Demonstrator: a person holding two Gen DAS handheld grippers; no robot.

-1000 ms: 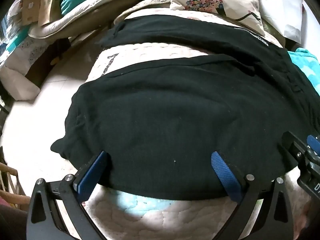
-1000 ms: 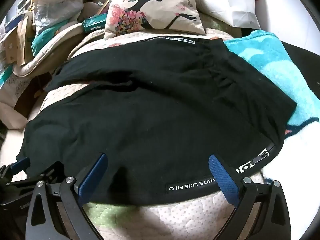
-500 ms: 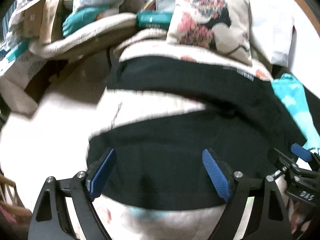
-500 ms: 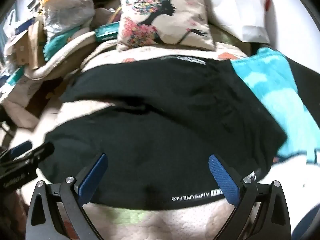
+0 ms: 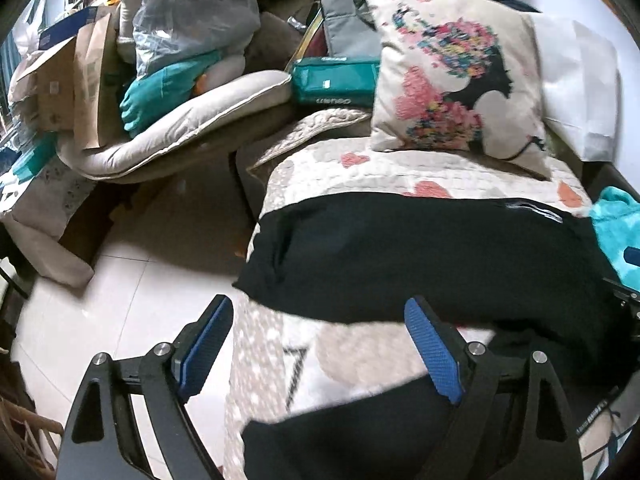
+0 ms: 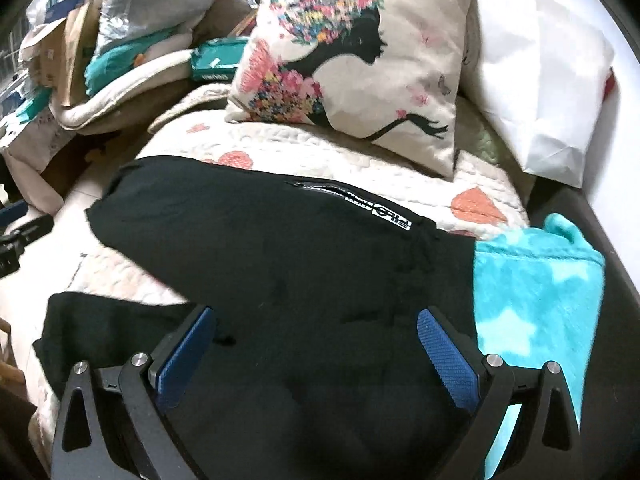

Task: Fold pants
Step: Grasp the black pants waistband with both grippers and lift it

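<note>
**A:** Which step of the folding is in hand here?

**B:** By my reading, a pause between folds. The black pants [image 6: 304,280] lie spread across a quilted bedcover [image 5: 360,168], and neither tool grips them. The left gripper [image 5: 320,344] has its jaws standing wide with nothing between the blue pads. The right gripper [image 6: 316,356] is likewise wide and empty, hovering over the cloth.

**A:** Where are the pants, from each gripper?

**B:** From the left gripper, one leg stretches as a dark band just ahead of the fingertips, running off to the right; a second dark part sits underneath, close to the camera. Pale quilt shows between the two. From the right gripper, the pants fill the area directly below and ahead, with the second leg trailing off to the lower left.

**A:** How do they look?

**B:** Matte black, soft, fairly flat, with a white logo strip on the far edge and gathered creases nearby. The legs lie apart in a V, not stacked.

**A:** What does the next move call for?

**B:** Probably closing each gripper on an edge of one leg and carrying it over the other, keeping clear of the turquoise blanket [image 6: 536,300] to the right and the flowered cushion [image 6: 348,64] beyond.
</note>
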